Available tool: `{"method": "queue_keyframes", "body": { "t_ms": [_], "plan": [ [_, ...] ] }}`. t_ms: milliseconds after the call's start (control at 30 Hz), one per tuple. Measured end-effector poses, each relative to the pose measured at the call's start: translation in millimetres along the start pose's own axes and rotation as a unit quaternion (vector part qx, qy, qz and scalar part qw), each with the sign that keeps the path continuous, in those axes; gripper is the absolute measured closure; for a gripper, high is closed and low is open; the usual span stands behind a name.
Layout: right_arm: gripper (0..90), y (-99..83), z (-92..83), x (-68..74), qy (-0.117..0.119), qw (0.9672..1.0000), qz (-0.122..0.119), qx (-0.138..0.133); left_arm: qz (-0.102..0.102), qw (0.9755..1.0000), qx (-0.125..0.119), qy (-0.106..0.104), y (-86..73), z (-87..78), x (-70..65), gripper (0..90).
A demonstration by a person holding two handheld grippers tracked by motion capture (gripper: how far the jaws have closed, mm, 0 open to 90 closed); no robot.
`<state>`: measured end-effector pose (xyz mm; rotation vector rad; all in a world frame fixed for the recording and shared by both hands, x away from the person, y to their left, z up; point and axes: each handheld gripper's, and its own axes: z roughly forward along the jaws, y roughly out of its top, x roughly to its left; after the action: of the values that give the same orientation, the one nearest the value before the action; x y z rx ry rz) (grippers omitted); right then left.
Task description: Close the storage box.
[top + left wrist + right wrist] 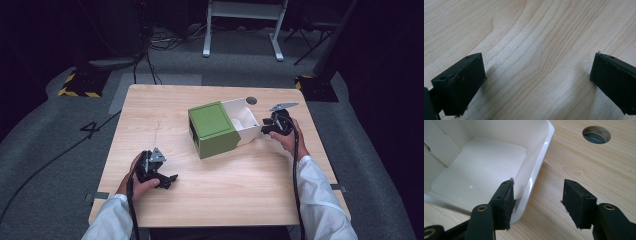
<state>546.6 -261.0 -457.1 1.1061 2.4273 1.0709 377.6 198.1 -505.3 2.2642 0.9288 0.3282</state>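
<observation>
Leftward of the green box (214,129), the left gripper (169,179) rests on the table (225,195), jaws wide apart and empty. At the box's right, its white drawer (481,167) sticks out; the right gripper (537,202) straddles its corner wall, jaws apart. Thin, glossy plastic looks light and slippery, so pinch the wall squarely.

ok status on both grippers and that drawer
Left gripper open, low over bare table. Right gripper open, jaws straddling the white drawer end wall, not shut. Drawer pulled out of green box. Nothing in the way.
</observation>
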Motion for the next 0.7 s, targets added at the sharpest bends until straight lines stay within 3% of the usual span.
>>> {"method": "queue_keyframes", "body": {
  "t_ms": [700],
  "plan": [
    [39.6,-0.8,-3.5,-5.6,-0.013,0.9999,0.003,-0.002,0.000,1.0000,0.000,0.000,0.0,0.0,0.0,0.1]
  ]
}}
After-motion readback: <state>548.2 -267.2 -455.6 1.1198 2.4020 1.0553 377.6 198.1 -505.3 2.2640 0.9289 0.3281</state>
